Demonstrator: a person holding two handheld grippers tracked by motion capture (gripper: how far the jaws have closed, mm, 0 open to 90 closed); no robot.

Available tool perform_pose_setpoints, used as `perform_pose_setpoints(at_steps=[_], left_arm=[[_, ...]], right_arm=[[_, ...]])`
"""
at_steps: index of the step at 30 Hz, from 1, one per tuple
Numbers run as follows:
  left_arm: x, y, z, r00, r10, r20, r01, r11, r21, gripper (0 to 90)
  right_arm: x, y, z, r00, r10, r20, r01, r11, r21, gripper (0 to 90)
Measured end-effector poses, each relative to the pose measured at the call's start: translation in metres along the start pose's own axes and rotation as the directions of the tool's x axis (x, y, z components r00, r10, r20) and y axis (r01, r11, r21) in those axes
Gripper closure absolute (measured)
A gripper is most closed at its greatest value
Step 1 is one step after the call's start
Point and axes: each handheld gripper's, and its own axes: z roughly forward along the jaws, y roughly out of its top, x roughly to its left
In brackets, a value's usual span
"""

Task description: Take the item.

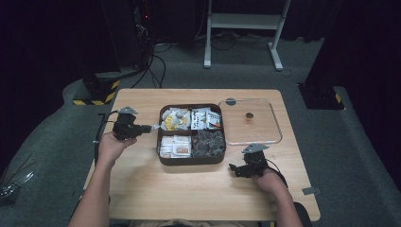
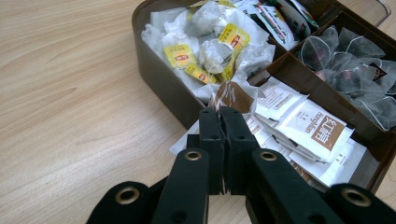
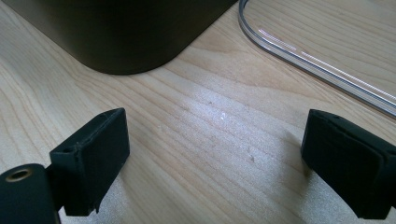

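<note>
Left black two-jaw gripper [image 2: 223,116] at left edge of dark brown four-compartment box [image 1: 190,161] mid-table, jaws pinched shut on small brown-and-white sachet [image 2: 233,96] above near-left compartment. Right black gripper [image 1: 241,170] near box's near-right corner, jaws wide apart, empty. Clear lid [image 1: 274,124] right of box. Likely mid-pick; next, lifting sachet clear.

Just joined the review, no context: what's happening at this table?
A person holds tongs in each hand at a wooden table with a brown four-compartment box of tea bags and sachets. The left tongs are shut on a small brown-and-white sachet at the box's left edge, beside the compartment of yellow-tagged tea bags. The right tongs rest open on the table near the box's near right corner, holding nothing. The box's clear lid lies on the table to the right.
</note>
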Motion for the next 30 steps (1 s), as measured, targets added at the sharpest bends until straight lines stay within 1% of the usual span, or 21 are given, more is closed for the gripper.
perform_pose_setpoints(at_steps=[6,11,15,21,22,24,30], left_arm=[[0.009,-0.006,-0.003,0.9996,-0.022,-0.018,0.022,0.9997,0.005,88.3],[0.014,-0.010,0.000,0.9990,-0.036,-0.027,0.037,0.9992,0.013,88.3],[0.019,-0.014,0.004,0.9986,-0.039,-0.035,0.040,0.9988,0.028,88.3],[0.029,-0.019,0.012,0.9970,-0.047,-0.062,0.050,0.9972,0.056,88.2],[0.031,-0.020,0.014,0.9967,-0.055,-0.060,0.058,0.9964,0.061,88.2],[0.034,-0.021,0.017,0.9959,-0.056,-0.071,0.061,0.9955,0.073,88.2],[0.043,-0.026,0.027,0.9939,-0.074,-0.082,0.083,0.9904,0.111,88.2]], right_arm=[[0.000,0.001,0.001,1.0000,0.001,0.002,-0.001,1.000,0.000,7.7],[-0.001,0.001,0.001,1.0000,-0.002,0.003,0.002,1.000,0.000,7.7],[-0.001,0.002,0.001,1.0000,0.002,0.003,-0.002,1.000,0.000,7.7],[-0.001,0.002,0.001,1.0000,0.002,0.003,-0.002,1.000,0.000,7.7],[-0.001,0.002,0.002,1.0000,0.002,0.003,-0.002,1.000,0.000,7.7],[-0.001,0.002,0.002,1.0000,0.002,0.003,-0.002,1.000,0.000,7.7],[-0.001,0.002,0.002,1.0000,0.003,0.003,-0.003,1.000,0.000,7.7]])
